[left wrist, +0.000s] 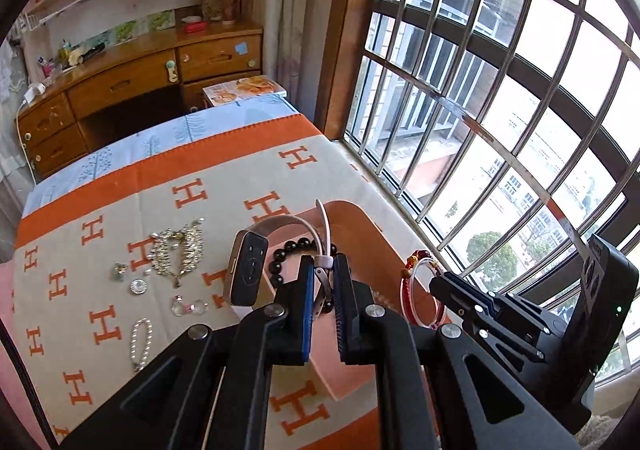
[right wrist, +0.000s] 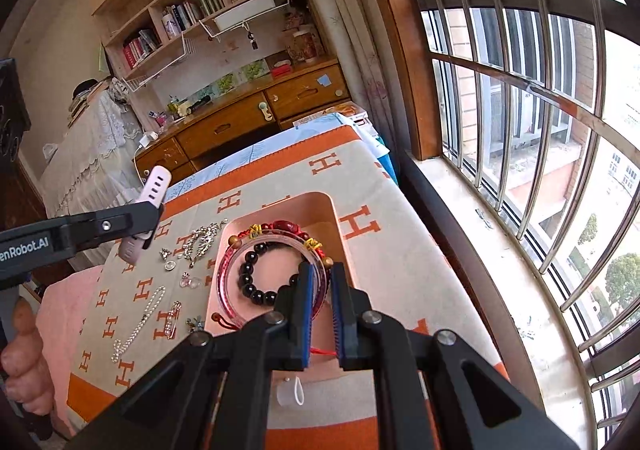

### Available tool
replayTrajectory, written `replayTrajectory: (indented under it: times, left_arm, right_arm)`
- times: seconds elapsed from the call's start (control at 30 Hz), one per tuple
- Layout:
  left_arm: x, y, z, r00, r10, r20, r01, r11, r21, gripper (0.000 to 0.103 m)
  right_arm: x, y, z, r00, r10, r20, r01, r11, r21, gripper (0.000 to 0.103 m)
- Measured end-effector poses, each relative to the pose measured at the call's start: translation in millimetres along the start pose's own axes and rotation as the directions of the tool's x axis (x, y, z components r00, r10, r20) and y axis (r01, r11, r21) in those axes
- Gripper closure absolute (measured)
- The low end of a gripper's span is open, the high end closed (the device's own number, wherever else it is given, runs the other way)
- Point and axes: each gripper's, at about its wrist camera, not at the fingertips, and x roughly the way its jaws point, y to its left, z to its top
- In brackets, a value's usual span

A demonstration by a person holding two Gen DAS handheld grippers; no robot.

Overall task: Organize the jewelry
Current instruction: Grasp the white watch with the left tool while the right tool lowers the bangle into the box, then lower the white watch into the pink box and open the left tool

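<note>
My left gripper [left wrist: 323, 264] is shut on the pale strap of a smart watch [left wrist: 248, 270], which hangs lifted over the left edge of the pink tray [left wrist: 360, 226]. From the right wrist view the left gripper [right wrist: 154, 217] sits at the left with the watch strap [right wrist: 154, 185] sticking up. The right gripper [right wrist: 322, 270] is shut on a red-and-clear bangle [right wrist: 272, 236] over the tray [right wrist: 320, 205]. A black bead bracelet [right wrist: 256, 274] lies in the tray. The left wrist view shows the right gripper [left wrist: 434, 282] holding the bangle [left wrist: 418, 290] beside the beads [left wrist: 288, 254].
On the H-patterned blanket [left wrist: 100, 322] left of the tray lie a gold-and-crystal necklace pile [left wrist: 178, 250], a ring [left wrist: 138, 286], crystal earrings [left wrist: 188, 306] and a pearl bracelet [left wrist: 140, 342]. A barred window [left wrist: 500, 109] runs along the right. A wooden desk [left wrist: 140, 77] stands behind. A hand [right wrist: 24, 350] shows at lower left.
</note>
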Motion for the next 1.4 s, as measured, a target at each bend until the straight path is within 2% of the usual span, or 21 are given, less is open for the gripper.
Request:
replayTrajectory:
  times: [0.1,0.3,0.4,0.43,0.5,0.63,0.67,0.83,0.93,1.13,1.27,1.4]
  left_arm:
    - [32,-10,7,0.998,-0.036,-0.049,0.035,0.999,-0.015,0.096]
    - [86,-19,7,0.989,-0.041,-0.143,0.036,0.999,-0.032,0.094]
    - [93,-13,4,0.988,-0.029,-0.154,0.022,0.999,-0.047,0.086]
    - [92,-12,3,0.987,-0.033,-0.154,0.025,0.998,-0.052,0.080]
    - [85,-8,3,0.990,-0.035,-0.139,0.026,0.998,-0.065,0.075]
    - [54,3,1,0.998,0.001,-0.060,-0.006,0.997,-0.080,0.051]
    - [44,6,-1,0.999,0.015,-0.034,-0.017,0.996,-0.083,0.048]
    - [5,25,-11,0.997,0.075,0.031,-0.071,0.992,-0.107,0.046]
    - [-16,40,-24,0.990,0.126,0.058,-0.118,0.985,-0.129,0.042]
    - [-50,75,-51,0.973,0.215,0.081,-0.196,0.961,-0.194,0.038]
    - [-65,93,-70,0.963,0.258,0.081,-0.234,0.944,-0.231,0.037]
    - [-80,108,-87,0.955,0.283,0.091,-0.251,0.932,-0.262,0.037]
  right_arm:
    - [4,-9,1,1.000,-0.013,-0.004,0.013,1.000,0.027,0.095]
    - [6,-15,1,1.000,-0.014,-0.003,0.014,0.999,0.030,0.095]
    - [8,-13,2,1.000,-0.007,-0.004,0.007,1.000,0.024,0.095]
    - [9,-12,2,1.000,-0.006,-0.007,0.006,1.000,0.023,0.095]
    - [12,-12,2,1.000,-0.006,-0.014,0.006,1.000,0.020,0.095]
    - [17,-7,1,1.000,0.000,-0.025,0.000,1.000,0.004,0.095]
    - [18,-5,2,1.000,0.004,-0.029,-0.004,1.000,-0.003,0.095]
    - [26,8,1,0.998,0.016,-0.056,-0.018,0.999,-0.034,0.094]
    - [32,14,-1,0.997,0.021,-0.079,-0.024,0.999,-0.041,0.094]
    - [41,22,-6,0.992,-0.031,-0.125,0.026,0.999,-0.041,0.094]
    - [41,27,-11,0.986,-0.089,-0.138,0.082,0.995,-0.060,0.074]
    - [30,37,-12,0.990,-0.076,-0.120,0.068,0.995,-0.069,0.074]
